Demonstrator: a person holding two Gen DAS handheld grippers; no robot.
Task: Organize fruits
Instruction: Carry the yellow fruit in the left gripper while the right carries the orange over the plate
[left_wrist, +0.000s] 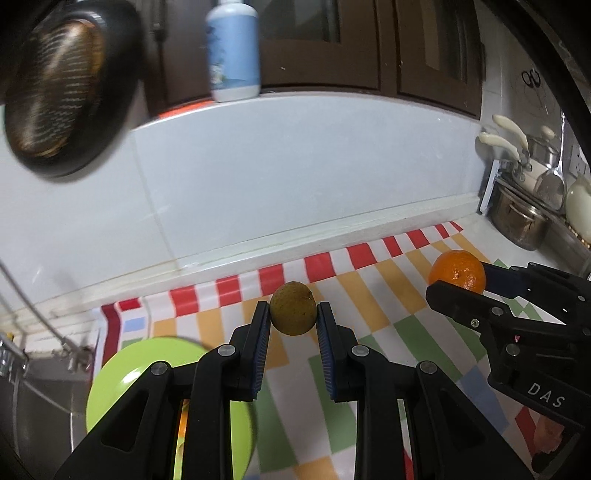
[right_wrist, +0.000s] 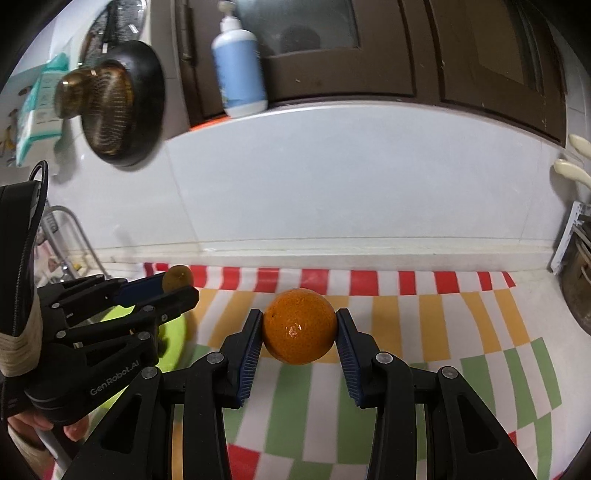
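Observation:
My left gripper (left_wrist: 293, 314) is shut on a small yellow-green fruit (left_wrist: 293, 313) and holds it above the striped cloth (left_wrist: 369, 306). My right gripper (right_wrist: 299, 326) is shut on an orange (right_wrist: 298, 325), also held above the cloth. In the left wrist view the orange (left_wrist: 457, 272) and right gripper show at the right. In the right wrist view the small fruit (right_wrist: 178, 277) and left gripper (right_wrist: 177, 286) show at the left. A lime-green plate (left_wrist: 122, 380) lies under the left gripper at lower left; part of it is hidden.
A white tiled wall (left_wrist: 295, 177) rises behind the counter. A dark pan (left_wrist: 62, 85) hangs at upper left and a blue bottle (left_wrist: 232, 51) stands on the ledge. Pots (left_wrist: 521, 218) stand at the right. A sink (left_wrist: 37, 387) lies at the left.

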